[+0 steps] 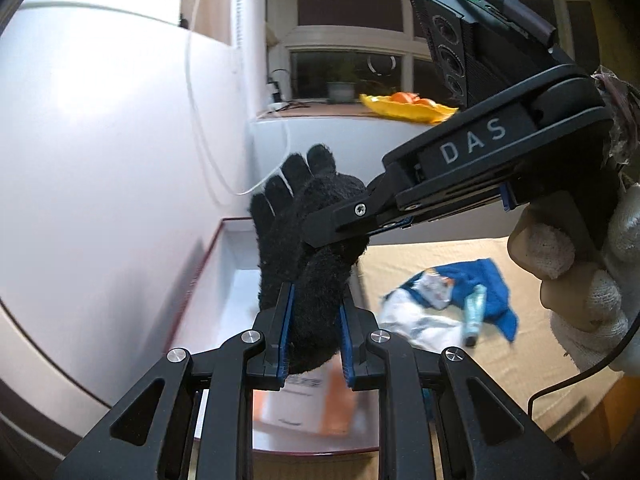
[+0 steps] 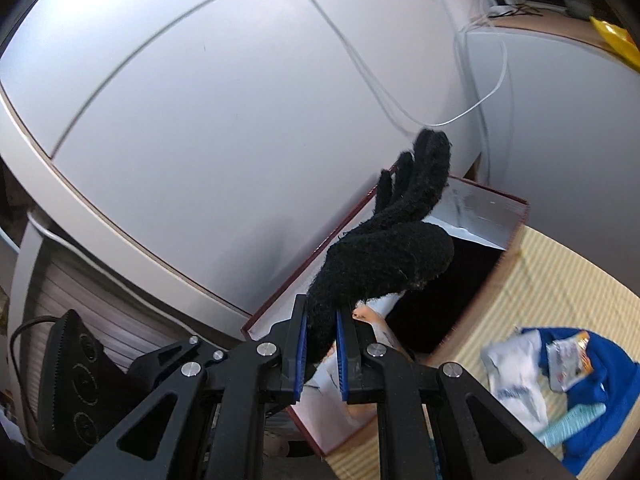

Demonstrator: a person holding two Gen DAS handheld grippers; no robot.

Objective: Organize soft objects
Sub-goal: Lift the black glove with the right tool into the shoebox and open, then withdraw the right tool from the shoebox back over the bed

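Observation:
A black fuzzy glove [image 1: 304, 240] hangs in the air above an open dark-red box [image 1: 208, 264] with a white inside. My left gripper [image 1: 314, 340] is shut on the glove's cuff end. My right gripper [image 1: 340, 224] comes in from the right and is shut on the glove's thumb side. In the right wrist view the glove [image 2: 384, 256] stands up between my right gripper's [image 2: 320, 352] blue pads, over the box [image 2: 516, 208]. A blue cloth [image 1: 488, 280] lies on the tan mat to the right, also seen in the right wrist view [image 2: 600, 376].
A white and orange carton [image 1: 308, 404] lies in the box. On the blue cloth lie a white bag [image 1: 416, 320], a snack packet [image 1: 434, 288] and a light-blue tube [image 1: 474, 312]. A white wall [image 1: 100, 140] with a cable stands left. A yellow bowl [image 1: 404, 108] sits on the back ledge.

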